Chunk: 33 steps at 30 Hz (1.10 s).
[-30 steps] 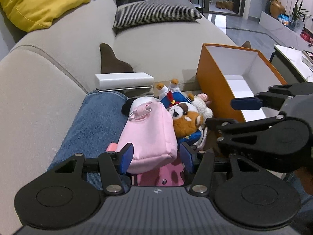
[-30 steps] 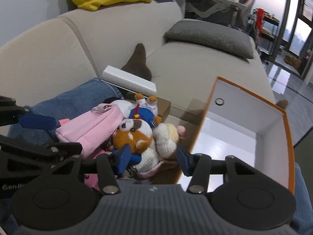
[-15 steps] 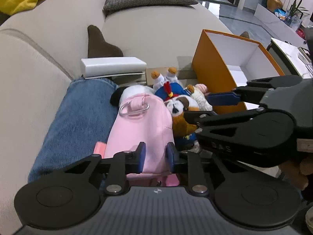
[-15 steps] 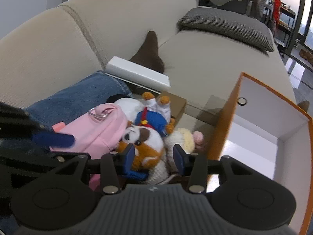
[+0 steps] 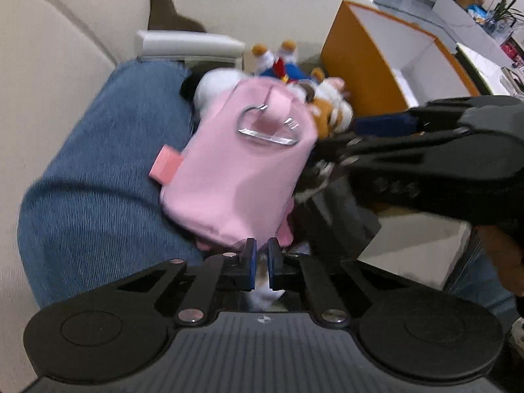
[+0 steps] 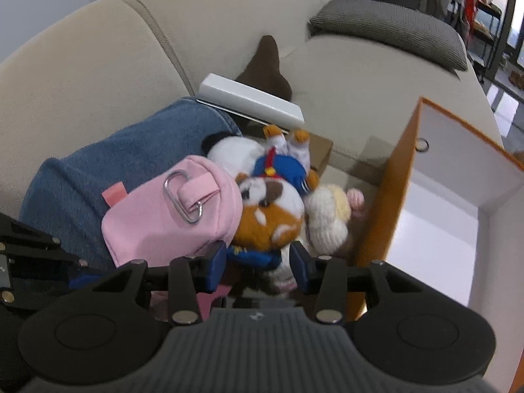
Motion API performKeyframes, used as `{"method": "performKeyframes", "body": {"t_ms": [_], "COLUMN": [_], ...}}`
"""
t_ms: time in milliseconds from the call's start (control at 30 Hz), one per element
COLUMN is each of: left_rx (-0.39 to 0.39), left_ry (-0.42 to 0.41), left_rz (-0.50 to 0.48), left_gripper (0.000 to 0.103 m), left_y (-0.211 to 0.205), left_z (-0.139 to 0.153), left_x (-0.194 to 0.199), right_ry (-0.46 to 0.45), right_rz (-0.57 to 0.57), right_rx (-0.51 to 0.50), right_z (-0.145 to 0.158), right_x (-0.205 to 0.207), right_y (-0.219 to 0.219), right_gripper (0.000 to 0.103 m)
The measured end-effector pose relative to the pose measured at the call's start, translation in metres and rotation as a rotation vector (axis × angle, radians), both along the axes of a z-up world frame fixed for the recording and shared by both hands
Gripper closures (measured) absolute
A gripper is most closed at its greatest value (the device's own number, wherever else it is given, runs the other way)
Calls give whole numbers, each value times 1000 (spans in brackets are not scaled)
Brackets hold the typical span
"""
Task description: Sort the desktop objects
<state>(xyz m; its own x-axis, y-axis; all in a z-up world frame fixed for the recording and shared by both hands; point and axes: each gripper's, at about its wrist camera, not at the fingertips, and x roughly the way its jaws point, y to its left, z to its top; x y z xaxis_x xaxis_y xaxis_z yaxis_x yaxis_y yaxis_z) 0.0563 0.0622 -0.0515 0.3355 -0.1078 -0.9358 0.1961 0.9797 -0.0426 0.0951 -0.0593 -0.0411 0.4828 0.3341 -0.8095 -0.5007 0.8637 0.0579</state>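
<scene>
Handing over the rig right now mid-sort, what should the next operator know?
Left tongs: shut at the near edge of the pink pouch; whether they pinch its fabric is unclear.
Right tongs: open, straddling the bottom of the brown plush, not clearly gripping.
Pouch, brown plush, blue-suited plush and cream knitted toy lie piled beside the orange box.
Done: nothing visible in the box.
Left: every item in the pile needs sorting.

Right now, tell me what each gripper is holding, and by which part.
The left gripper is shut at the pink pouch's bottom edge, apparently pinching it. The right gripper straddles the brown plush toy, jaws apart; a hold cannot be told.
</scene>
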Motion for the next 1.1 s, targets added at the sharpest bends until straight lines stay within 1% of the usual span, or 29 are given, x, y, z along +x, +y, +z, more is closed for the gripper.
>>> {"method": "performKeyframes", "body": {"t_ms": [100, 200, 267, 367, 500, 633, 733, 800, 867, 933, 1000, 1100], "left_rx": [58, 21, 7, -13, -28, -35, -64, -73, -75, -91, -115, -151], "left_ry": [-10, -36, -62, -91, -121, -120, -115, -115, -116, -115, -105, -79], "left_rz": [3, -8, -10, -4, 3, 18, 20, 27, 25, 22, 20, 32], "left_gripper": [96, 95, 95, 95, 96, 95, 96, 96, 96, 96, 95, 93], "left_y": [0, 3, 5, 7, 9, 10, 12, 12, 10, 8, 6, 4], "left_z": [-4, 6, 14, 26, 36, 37, 41, 45, 47, 50, 50, 47], "left_x": [-3, -6, -6, -4, 4, 15, 23, 26, 30, 33, 39, 46], "right_ry": [-18, -46, -47, -40, -53, -53, -41, -33, -29, -26, -33, -55], "right_rz": [-12, -15, -24, -36, -41, -4, 37, 55, 52, 30, 15, 36], "right_rx": [-2, -19, -21, 1, 32, 66, 75, 77, 76, 87, 90, 75], "right_z": [2, 2, 3, 7, 16, 21, 23, 21, 21, 22, 24, 22], "right_x": [-6, -8, -8, -5, -1, 4, 5, 8, 11, 16, 21, 28], "right_y": [-4, -4, -6, -11, -14, -5, 1, 5, 4, 0, -3, -1], "right_gripper": [57, 57, 57, 57, 57, 57, 57, 62, 74, 79, 80, 83]}}
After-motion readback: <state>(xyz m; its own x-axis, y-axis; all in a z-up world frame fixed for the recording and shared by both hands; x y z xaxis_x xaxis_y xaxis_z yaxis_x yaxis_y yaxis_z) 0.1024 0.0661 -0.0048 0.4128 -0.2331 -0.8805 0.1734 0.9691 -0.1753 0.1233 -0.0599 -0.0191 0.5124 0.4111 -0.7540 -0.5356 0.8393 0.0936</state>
